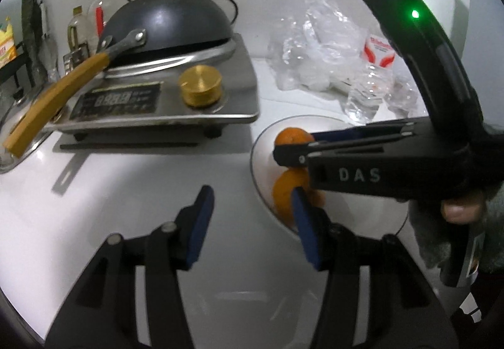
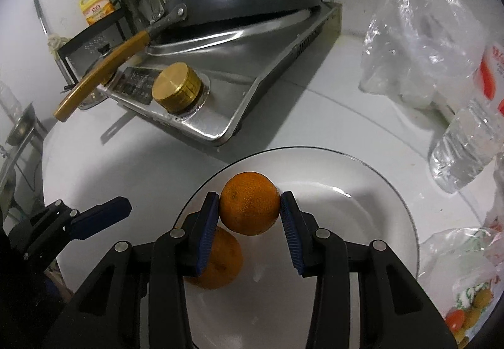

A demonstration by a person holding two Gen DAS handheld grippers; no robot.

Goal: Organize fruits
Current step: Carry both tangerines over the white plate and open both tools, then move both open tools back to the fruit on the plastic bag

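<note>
our right gripper [image 2: 249,213] held an orange [image 2: 249,203] between its blue pads, above the clear glass plate [image 2: 371,210] near the counter's front edge. a second orange [image 2: 220,264] lay on the plate's left side. our left gripper [image 1: 252,223] stood open and empty beside the plate.

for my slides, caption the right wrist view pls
Right hand-held gripper holds an orange above a plate with another orange.

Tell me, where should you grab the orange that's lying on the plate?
Probably around its round middle, coming down from above. The lying orange rests on the glass plate with its top clear. The right gripper already holds the other orange at its widest sides, partly above the lying one, so come after it clears.
</note>
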